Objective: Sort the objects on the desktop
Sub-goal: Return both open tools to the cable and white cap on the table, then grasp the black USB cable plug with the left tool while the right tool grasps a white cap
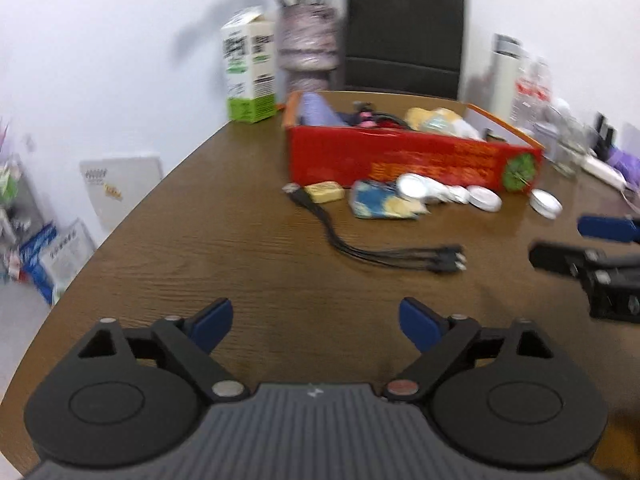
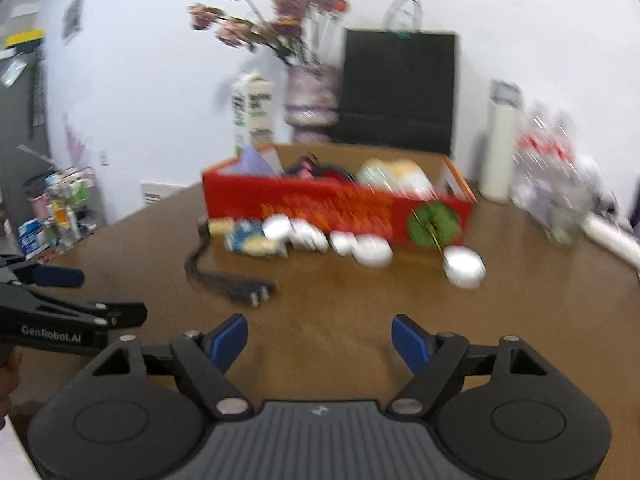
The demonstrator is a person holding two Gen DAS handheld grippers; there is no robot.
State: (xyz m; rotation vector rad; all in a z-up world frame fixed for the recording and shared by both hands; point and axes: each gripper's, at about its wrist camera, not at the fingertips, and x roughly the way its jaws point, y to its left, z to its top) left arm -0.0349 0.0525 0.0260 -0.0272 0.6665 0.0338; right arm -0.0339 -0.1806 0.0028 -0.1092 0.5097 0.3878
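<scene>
A red box (image 1: 400, 156) (image 2: 320, 208) stands on the brown table and holds mixed items. In front of it lie a yellow block (image 1: 325, 192), a blue-and-yellow packet (image 1: 380, 202) (image 2: 250, 240), several white round tins (image 1: 484, 198) (image 2: 372, 250) and a black multi-plug cable (image 1: 380, 254) (image 2: 228, 280). My left gripper (image 1: 316, 322) is open and empty, low over the table short of the cable. My right gripper (image 2: 320, 338) is open and empty too; it shows at the right edge of the left wrist view (image 1: 560, 242).
A milk carton (image 1: 250, 72), a flower vase (image 1: 308, 40) and a black paper bag (image 1: 404, 36) stand behind the box. Plastic bottles (image 1: 532, 92) and a glass jar (image 2: 564, 216) are at the far right. The table edge (image 1: 120, 232) curves along the left.
</scene>
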